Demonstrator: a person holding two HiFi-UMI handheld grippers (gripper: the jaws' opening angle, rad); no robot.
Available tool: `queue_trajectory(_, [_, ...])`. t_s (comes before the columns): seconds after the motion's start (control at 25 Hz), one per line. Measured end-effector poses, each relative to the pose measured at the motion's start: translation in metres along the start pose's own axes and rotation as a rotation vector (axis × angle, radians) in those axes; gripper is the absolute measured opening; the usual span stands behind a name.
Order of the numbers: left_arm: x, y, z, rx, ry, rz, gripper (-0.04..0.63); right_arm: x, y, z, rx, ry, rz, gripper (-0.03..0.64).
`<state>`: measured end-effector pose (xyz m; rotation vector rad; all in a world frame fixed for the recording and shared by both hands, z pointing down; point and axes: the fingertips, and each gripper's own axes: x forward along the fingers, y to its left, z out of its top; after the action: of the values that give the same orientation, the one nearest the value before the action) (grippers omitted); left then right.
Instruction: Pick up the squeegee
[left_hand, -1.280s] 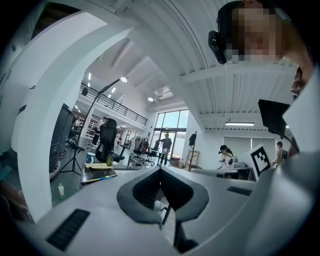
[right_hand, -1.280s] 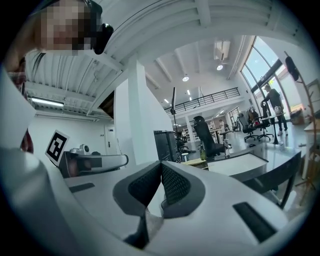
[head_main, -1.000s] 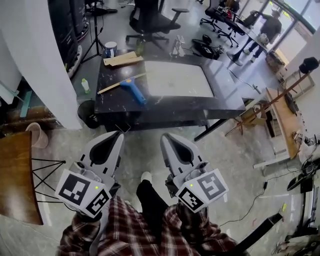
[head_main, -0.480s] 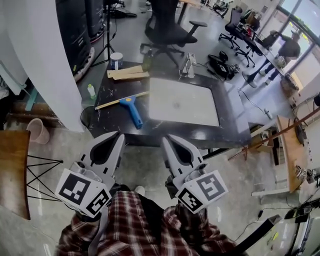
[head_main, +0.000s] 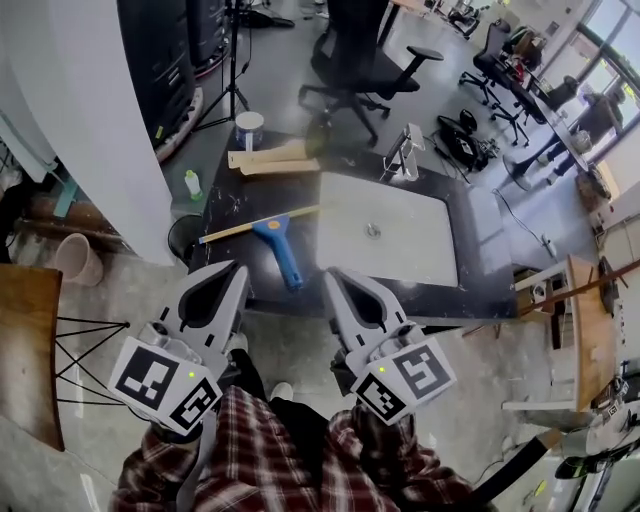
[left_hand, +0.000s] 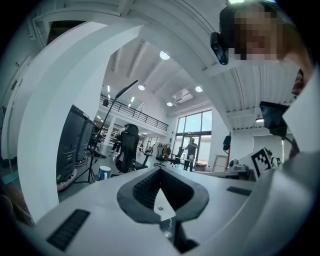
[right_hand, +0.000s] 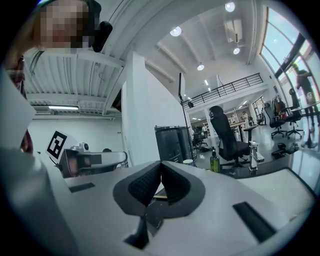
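Observation:
The squeegee lies on the black table, near its front left. It has a blue handle pointing toward me and a long pale wooden blade bar set crosswise. My left gripper and right gripper are side by side in front of the table's near edge, short of the squeegee and not touching it. Both are shut with nothing between the jaws. In the left gripper view the left gripper has its jaws together, and in the right gripper view the right gripper does too.
A large white board covers the table's middle and right. Wooden planks, a white can and a bottle stand at its far edge. A white pillar stands to the left, a black bin beside the table, an office chair behind.
The table and squeegee have come nearer and lower in the head view as I walked toward them. Both grippers stay shut and side by side.

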<state>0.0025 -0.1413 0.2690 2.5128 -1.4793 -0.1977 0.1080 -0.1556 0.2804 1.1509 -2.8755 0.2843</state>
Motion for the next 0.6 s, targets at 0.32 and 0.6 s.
queue_trajectory(0.32, [0.056, 0.083, 0.034, 0.038, 0.000, -0.064, 0.009, 0.097, -0.030, 0.027, -0.006, -0.037, -0.061, 0.012])
queue_trajectory(0.6, [0.086, 0.132, 0.044, 0.037, 0.023, -0.133, 0.009, 0.155, -0.044, 0.034, -0.009, -0.036, -0.125, 0.012])
